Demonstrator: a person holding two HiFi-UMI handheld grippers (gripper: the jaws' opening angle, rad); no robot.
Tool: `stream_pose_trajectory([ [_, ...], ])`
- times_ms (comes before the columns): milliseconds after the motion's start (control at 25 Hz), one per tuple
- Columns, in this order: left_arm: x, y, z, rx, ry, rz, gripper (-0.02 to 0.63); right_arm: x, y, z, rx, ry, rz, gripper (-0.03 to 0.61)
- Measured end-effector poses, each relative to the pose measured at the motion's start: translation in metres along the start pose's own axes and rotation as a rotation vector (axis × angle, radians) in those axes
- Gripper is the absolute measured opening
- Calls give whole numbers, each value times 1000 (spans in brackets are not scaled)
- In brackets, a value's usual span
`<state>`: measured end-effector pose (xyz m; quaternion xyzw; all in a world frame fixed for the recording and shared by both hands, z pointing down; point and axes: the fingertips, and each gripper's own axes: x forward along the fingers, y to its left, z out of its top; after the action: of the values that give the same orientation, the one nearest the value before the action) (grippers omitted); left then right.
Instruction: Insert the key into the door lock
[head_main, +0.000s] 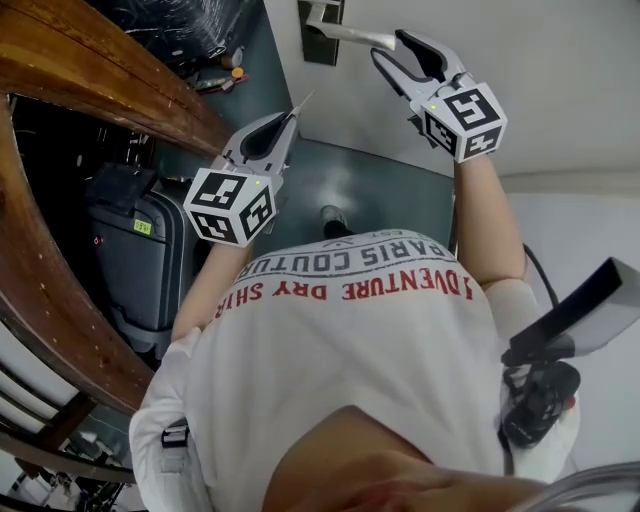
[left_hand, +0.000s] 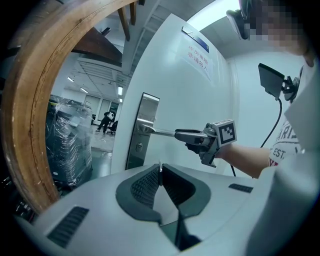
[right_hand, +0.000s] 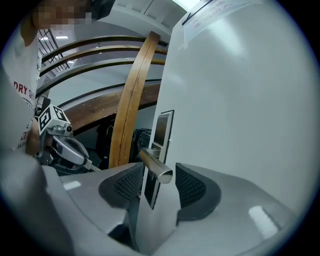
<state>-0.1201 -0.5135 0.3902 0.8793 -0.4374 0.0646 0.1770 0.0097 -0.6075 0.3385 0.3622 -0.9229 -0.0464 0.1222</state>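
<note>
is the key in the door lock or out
Out. The key is pinched in the left gripper, apart from the door; the keyhole under the handle has nothing in it.

White door (head_main: 560, 80), silver lever handle (head_main: 350, 35). Grey left gripper (head_main: 291, 115) and right gripper (head_main: 386, 46), black-and-white square markers. White T-shirt (head_main: 350, 350), red and grey lettering.

A dark suitcase (head_main: 140, 265) stands beside a curved wooden beam (head_main: 90, 70), a plastic-wrapped stack (left_hand: 67, 145) beyond.
</note>
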Motion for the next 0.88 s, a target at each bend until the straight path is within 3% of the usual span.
stream_pose_trajectory([
  [520,16,-3,-7,-72,-35,-17,21,4,-4,-7,-24,31,2,141],
  [880,35,20,9,-310,-204,2,21,5,-4,-7,-6,19,-7,141],
])
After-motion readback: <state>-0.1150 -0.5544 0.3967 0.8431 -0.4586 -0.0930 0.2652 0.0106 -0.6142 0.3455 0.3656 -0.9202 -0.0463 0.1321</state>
